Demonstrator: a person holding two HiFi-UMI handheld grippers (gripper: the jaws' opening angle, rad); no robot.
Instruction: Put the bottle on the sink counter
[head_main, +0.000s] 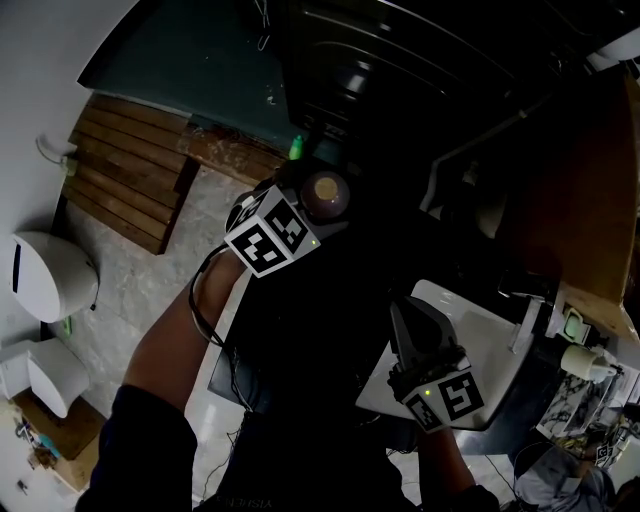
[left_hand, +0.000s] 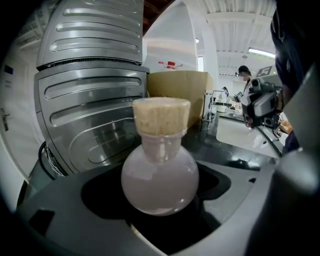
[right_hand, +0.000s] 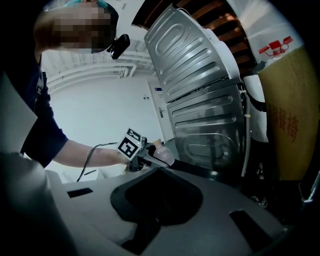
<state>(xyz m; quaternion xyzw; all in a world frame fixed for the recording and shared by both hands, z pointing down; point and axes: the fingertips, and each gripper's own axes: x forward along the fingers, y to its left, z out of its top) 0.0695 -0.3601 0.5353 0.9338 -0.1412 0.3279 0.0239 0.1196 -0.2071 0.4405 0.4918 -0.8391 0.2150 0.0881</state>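
Observation:
A round pale-pink bottle (left_hand: 160, 177) with a cork stopper sits between the jaws of my left gripper (left_hand: 160, 200), which is shut on it. In the head view the bottle (head_main: 326, 193) is held up at the centre, just past the left gripper's (head_main: 308, 208) marker cube. The right gripper (head_main: 407, 318) hovers lower right over the edge of a white sink (head_main: 485, 335); its jaws look closed and hold nothing. From the right gripper view, the right gripper (right_hand: 161, 172) points at the left gripper (right_hand: 146, 156) and the bottle (right_hand: 163, 155).
A ribbed metal appliance (left_hand: 90, 100) stands just behind the bottle, a cardboard box (left_hand: 175, 85) beside it. The white sink (left_hand: 240, 136) and dark counter lie right. A toilet (head_main: 50, 275) and wooden slats (head_main: 125, 170) are on the floor at left.

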